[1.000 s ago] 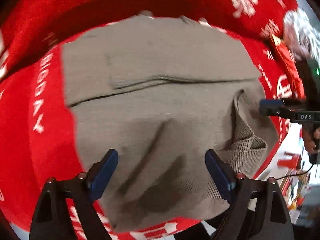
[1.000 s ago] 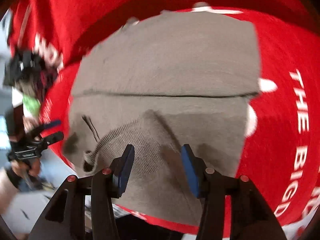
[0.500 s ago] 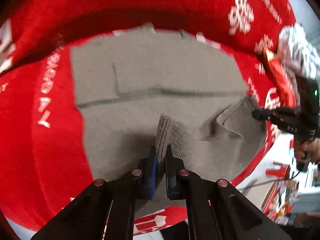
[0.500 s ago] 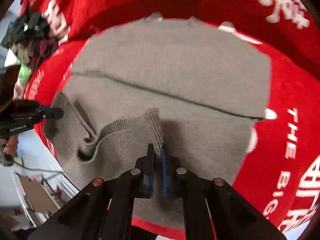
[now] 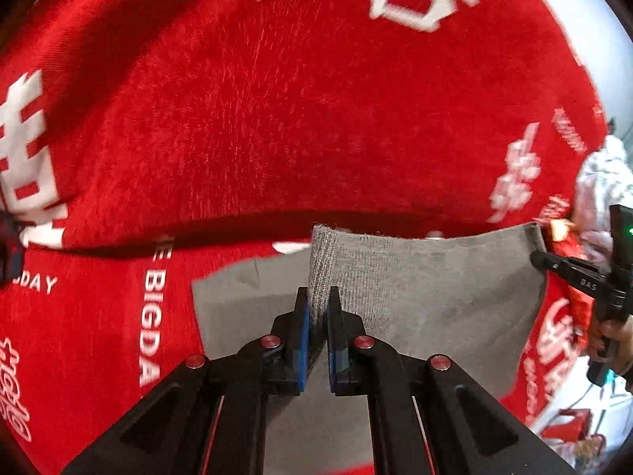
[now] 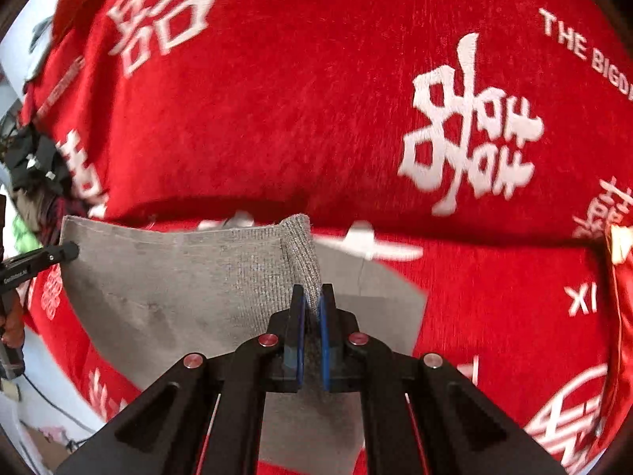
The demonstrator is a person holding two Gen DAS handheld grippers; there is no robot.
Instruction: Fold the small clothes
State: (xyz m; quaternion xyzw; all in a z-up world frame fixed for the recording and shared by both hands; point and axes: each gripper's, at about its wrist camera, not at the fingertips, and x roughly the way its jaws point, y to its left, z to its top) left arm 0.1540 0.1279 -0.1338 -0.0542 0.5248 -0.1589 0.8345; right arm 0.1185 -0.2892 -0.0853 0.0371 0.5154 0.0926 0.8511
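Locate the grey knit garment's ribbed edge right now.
Lifted off the red cloth: the left gripper and right gripper each pinch one corner of the grey knit garment, its edge stretched between them.

Red cloth (image 5: 316, 118) with white lettering

1 grey knit garment (image 5: 427, 289), 1 red cloth (image 5: 316, 118), 2 grippers (image 5: 317, 308) (image 6: 311, 304).

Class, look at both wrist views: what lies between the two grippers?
A lifted, taut edge of the grey knit garment, pinched by the left gripper and right gripper. Both views show it.
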